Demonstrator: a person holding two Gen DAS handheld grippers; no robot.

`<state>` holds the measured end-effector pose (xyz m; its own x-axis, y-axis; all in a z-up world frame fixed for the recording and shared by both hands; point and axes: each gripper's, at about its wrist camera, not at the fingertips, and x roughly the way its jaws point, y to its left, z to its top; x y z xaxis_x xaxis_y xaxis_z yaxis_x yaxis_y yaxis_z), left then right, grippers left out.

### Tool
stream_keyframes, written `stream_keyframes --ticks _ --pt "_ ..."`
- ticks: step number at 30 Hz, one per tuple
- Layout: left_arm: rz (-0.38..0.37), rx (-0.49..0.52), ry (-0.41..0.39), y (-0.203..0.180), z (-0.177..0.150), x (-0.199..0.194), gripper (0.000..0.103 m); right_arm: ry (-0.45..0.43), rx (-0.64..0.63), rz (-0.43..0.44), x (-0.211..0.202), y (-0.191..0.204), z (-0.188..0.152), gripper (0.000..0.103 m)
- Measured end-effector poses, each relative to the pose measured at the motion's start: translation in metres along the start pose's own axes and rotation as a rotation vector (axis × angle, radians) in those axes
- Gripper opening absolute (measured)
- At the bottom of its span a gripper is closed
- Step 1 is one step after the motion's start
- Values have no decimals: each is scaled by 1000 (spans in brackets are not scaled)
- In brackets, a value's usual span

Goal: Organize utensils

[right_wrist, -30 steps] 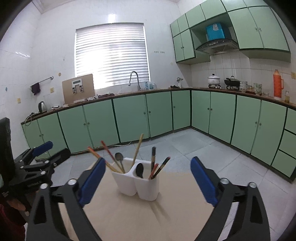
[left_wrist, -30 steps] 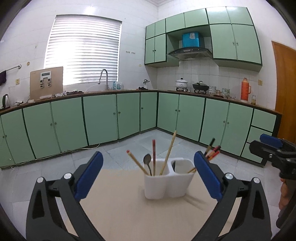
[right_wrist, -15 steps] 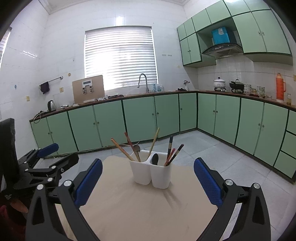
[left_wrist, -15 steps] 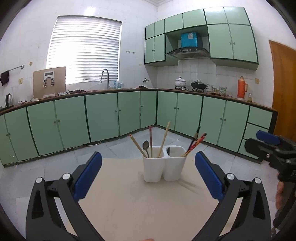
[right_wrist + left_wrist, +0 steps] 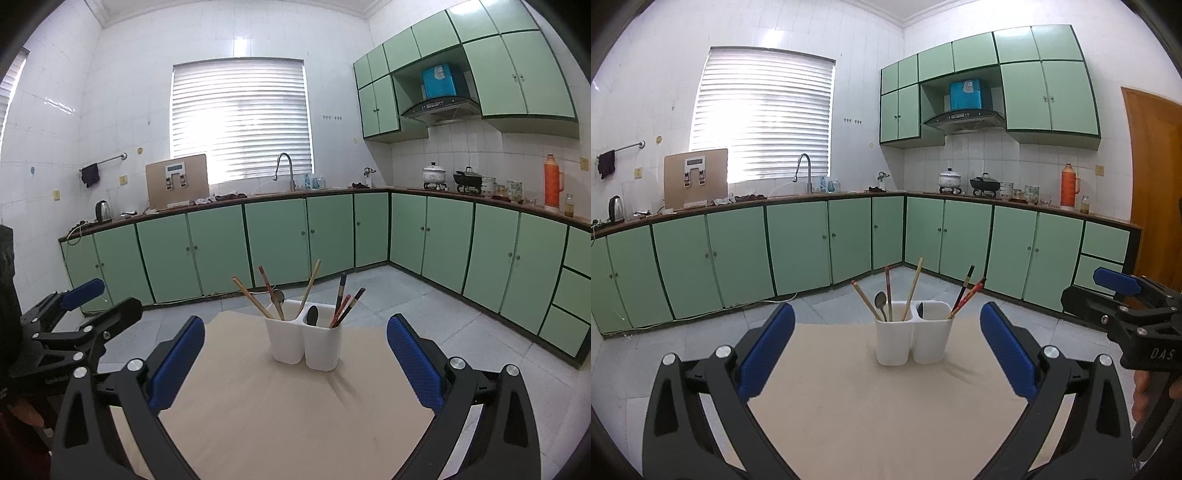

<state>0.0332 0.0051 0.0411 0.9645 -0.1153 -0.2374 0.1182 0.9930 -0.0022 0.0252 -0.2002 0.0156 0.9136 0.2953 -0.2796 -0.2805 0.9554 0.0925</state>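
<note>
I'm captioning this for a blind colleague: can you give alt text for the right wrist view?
A white two-compartment utensil holder with chopsticks and spoons stands on a beige table, framed by the open right gripper. Left gripper at left; green kitchen cabinets behind.

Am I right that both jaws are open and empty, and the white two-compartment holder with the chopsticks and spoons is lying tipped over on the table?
Not quite. The white holder stands upright on the table, chopsticks and spoons sticking up out of it, as the left wrist view shows. The rest holds: the left gripper and right gripper are open and empty.
</note>
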Motion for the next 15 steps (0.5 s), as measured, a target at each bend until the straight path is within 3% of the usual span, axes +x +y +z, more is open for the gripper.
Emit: stream_keyframes --ticks 15 --pt "-5 3 -21 -1 0 -17 98 -6 -26 10 -9 12 -3 97"
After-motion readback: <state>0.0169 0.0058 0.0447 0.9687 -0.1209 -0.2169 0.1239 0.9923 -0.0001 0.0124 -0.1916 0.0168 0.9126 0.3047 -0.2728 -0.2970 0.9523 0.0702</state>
